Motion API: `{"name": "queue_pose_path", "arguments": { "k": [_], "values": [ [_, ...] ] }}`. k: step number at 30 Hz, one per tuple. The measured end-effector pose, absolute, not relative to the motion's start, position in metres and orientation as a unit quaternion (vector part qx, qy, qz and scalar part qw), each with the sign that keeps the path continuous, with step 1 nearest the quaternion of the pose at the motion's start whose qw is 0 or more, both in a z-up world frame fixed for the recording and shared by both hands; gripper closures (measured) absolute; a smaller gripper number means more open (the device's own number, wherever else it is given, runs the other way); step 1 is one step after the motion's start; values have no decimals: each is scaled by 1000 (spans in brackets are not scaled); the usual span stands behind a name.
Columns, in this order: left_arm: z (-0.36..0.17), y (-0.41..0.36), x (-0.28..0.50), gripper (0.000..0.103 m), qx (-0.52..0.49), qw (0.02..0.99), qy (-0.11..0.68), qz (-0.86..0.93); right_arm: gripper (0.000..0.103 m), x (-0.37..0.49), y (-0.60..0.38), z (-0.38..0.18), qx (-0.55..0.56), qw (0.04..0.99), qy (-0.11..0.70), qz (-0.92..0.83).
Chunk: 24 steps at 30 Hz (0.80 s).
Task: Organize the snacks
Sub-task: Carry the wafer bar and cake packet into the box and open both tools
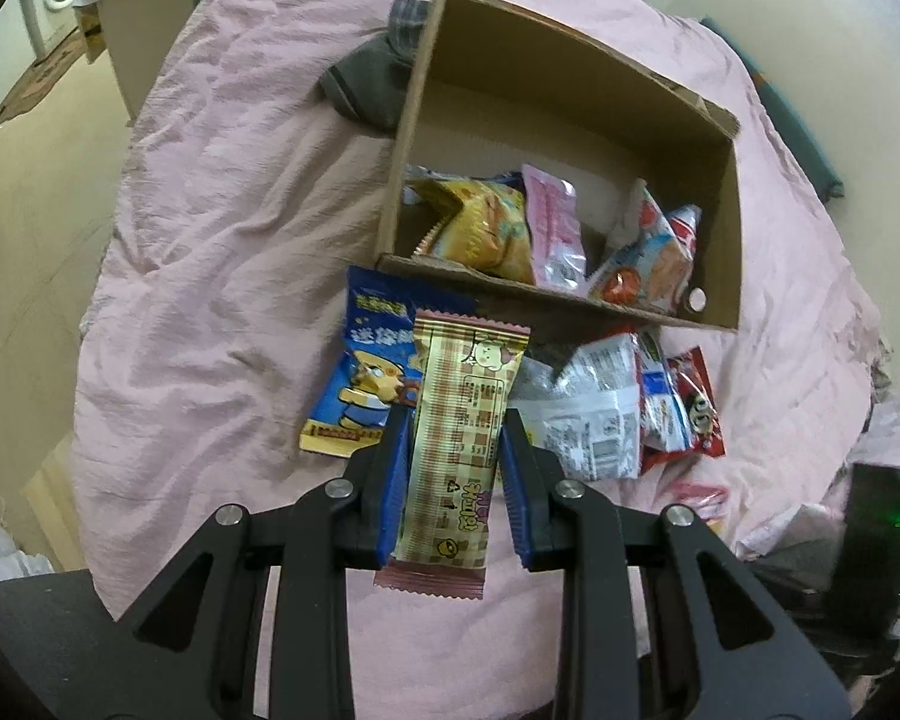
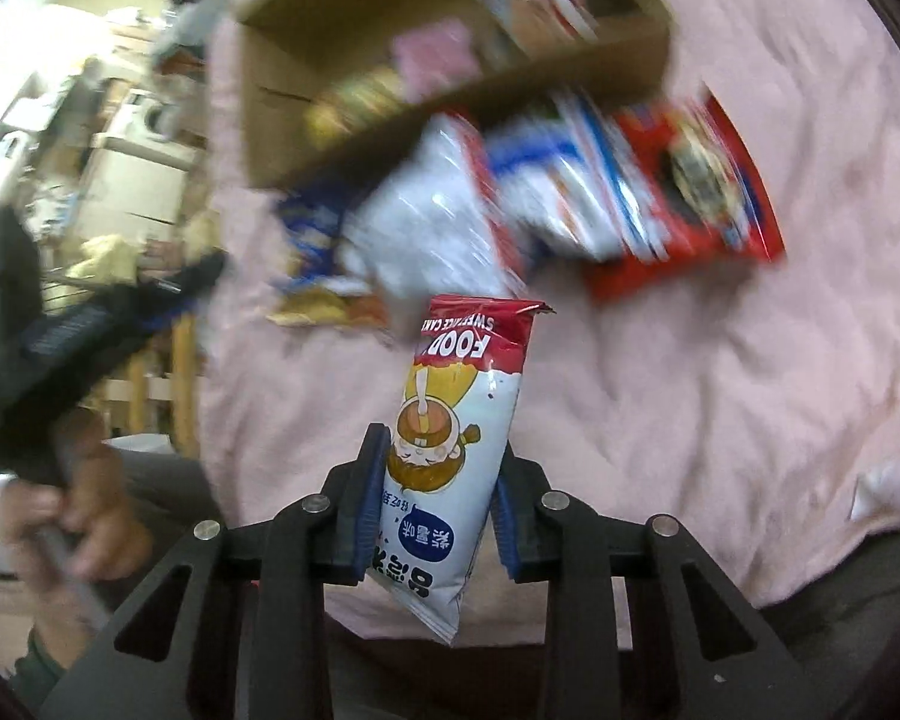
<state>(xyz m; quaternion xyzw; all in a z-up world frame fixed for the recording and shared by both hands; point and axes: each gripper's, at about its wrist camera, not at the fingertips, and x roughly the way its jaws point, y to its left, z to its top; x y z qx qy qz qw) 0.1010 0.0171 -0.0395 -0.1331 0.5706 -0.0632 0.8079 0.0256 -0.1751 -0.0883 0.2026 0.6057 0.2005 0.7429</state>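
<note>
Gripping beige bar (image 1: pixel 459 450), left claw (image 1: pixel 453 420) hovers above bed (image 1: pixel 210 240) before box (image 1: pixel 570 300). Right claw (image 2: pixel 438 456) clamps white pouch (image 2: pixel 456 450); loose snacks (image 1: pixel 618 408) beside box's near wall.

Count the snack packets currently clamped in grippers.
2. A beige checked packet sits in the left gripper; a white, red-topped packet sits in the right gripper. None hidden.
</note>
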Motion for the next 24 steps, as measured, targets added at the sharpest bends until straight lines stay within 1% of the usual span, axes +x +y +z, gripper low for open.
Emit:
{"name": "queue_pose_path", "arguments": {
  "k": [3, 8, 12, 16, 21, 24],
  "values": [
    [-38, 22, 102, 78, -135, 815, 561, -49, 71, 41, -172, -65, 194, 769, 569, 216],
    [-29, 24, 106, 78, -140, 816, 558, -56, 71, 66, -172, -43, 193, 794, 526, 234],
    [-6, 22, 119, 78, -154, 821, 545, -63, 71, 86, -198, -21, 184, 809, 503, 241],
    [6, 7, 143, 78, -122, 830, 540, -68, 71, 116, -201, -10, 186, 820, 483, 243],
    [10, -5, 179, 78, -109, 835, 536, -61, 71, 148, -207, -4, 185, 834, 463, 238],
    [10, -12, 196, 78, -92, 849, 518, -56, 71, 163, -209, -9, 142, 866, 440, 193]
  ]
}}
